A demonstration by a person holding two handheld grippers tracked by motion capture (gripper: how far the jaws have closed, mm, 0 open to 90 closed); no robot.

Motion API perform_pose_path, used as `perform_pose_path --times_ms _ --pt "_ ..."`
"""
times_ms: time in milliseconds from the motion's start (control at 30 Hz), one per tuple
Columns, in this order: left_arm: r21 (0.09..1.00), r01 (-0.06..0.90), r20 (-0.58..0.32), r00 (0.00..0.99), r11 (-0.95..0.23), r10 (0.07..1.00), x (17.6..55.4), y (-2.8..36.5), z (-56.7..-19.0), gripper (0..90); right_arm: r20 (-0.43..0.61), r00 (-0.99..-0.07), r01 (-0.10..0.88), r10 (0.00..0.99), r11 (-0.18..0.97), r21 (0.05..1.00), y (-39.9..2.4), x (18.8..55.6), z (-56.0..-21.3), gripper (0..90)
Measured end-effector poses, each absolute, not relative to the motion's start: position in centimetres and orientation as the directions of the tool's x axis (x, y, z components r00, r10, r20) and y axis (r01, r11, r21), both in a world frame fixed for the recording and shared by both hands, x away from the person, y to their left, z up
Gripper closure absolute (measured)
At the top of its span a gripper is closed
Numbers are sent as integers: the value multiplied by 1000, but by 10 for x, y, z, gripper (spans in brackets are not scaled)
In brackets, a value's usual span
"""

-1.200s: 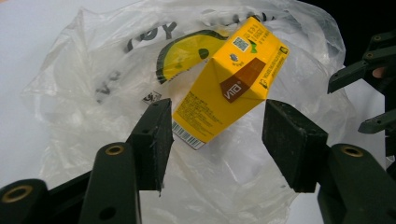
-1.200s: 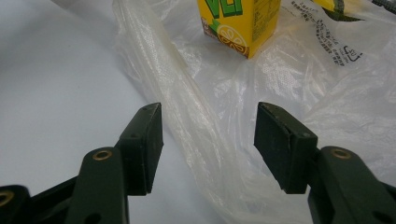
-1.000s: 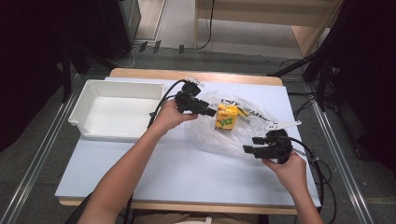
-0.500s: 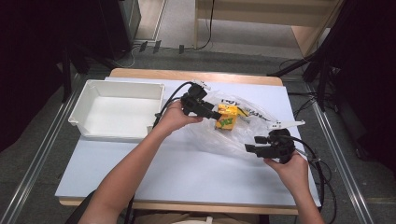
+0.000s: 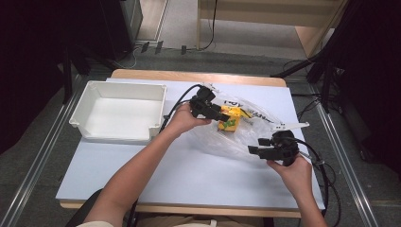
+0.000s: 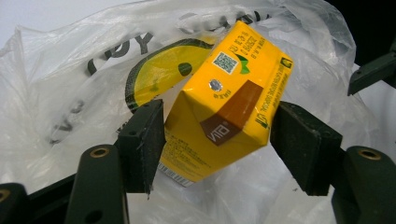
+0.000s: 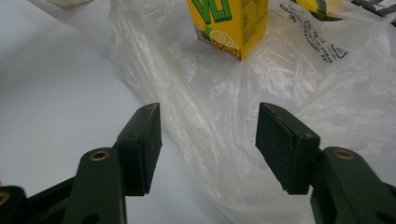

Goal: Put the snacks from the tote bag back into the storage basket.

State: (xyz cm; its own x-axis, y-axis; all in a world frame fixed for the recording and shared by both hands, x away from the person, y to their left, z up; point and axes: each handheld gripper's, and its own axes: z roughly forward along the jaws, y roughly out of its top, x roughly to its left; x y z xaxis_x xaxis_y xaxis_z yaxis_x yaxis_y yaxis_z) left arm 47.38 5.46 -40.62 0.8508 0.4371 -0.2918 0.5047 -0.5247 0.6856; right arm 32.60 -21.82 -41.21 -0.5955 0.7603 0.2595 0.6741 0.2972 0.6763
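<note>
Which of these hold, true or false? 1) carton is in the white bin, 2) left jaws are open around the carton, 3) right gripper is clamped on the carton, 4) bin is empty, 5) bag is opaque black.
1) False. The yellow drink carton sits on the clear plastic bag, not in the white bin.
2) True. The left gripper has its jaws spread to either side of the carton, with a gap showing at the right pad.
3) False. The right gripper is open over a fold of the bag, with the carton farther off.
4) True. Nothing lies in the bin.
5) False. The bag is see-through with dark print.
</note>
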Motion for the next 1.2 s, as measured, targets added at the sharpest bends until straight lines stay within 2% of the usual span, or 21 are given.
perform_pose_path --times_ms 500,700,800,867,1200 --pt "692 479 -267 865 -540 425 476 39 -426 312 247 -611 672 752 328 664 -211 325 -417 416" --pt "687 486 -279 863 -540 422 478 36 -433 322 241 -614 671 751 336 662 -210 326 -419 416" --pt "678 492 -275 858 -545 433 477 35 -434 354 240 -617 671 749 342 658 -210 326 -420 421" --pt "677 493 -278 859 -547 431 476 35 -434 408 239 -616 672 750 342 657 -210 326 -420 423" --pt "684 460 -232 873 -566 430 473 34 -433 443 237 -623 666 745 347 660 -208 326 -421 425"
